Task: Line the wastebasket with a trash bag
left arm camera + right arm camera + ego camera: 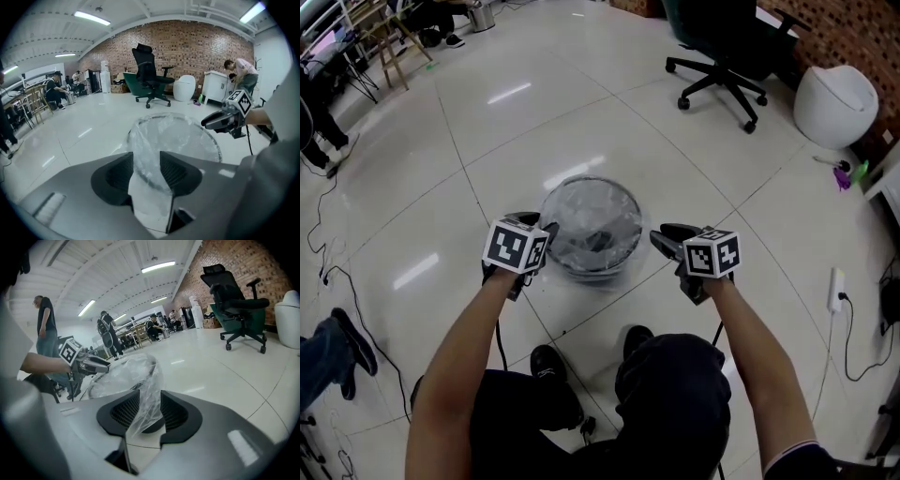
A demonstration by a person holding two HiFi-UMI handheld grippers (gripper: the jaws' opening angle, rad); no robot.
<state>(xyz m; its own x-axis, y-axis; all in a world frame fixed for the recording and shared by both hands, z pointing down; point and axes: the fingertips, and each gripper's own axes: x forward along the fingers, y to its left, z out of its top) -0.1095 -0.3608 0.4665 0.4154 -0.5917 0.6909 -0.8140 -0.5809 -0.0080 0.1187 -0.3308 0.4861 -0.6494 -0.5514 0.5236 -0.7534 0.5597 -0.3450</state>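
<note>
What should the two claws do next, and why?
Probably pull both back. The bag already drapes over the basket rim, and the left claw and right claw stand open with loose film between their jaws.

The glossy tiled floor (pixel 534 122) carries wastebasket (pixel 595 270) and office chair (pixel 719 77).

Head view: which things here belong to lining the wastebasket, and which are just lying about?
For the job: wastebasket, clear trash bag over its rim, left gripper, right gripper, both open with bag film between the jaws.
Lying about: office chair, white rounded object, power strip.
</note>
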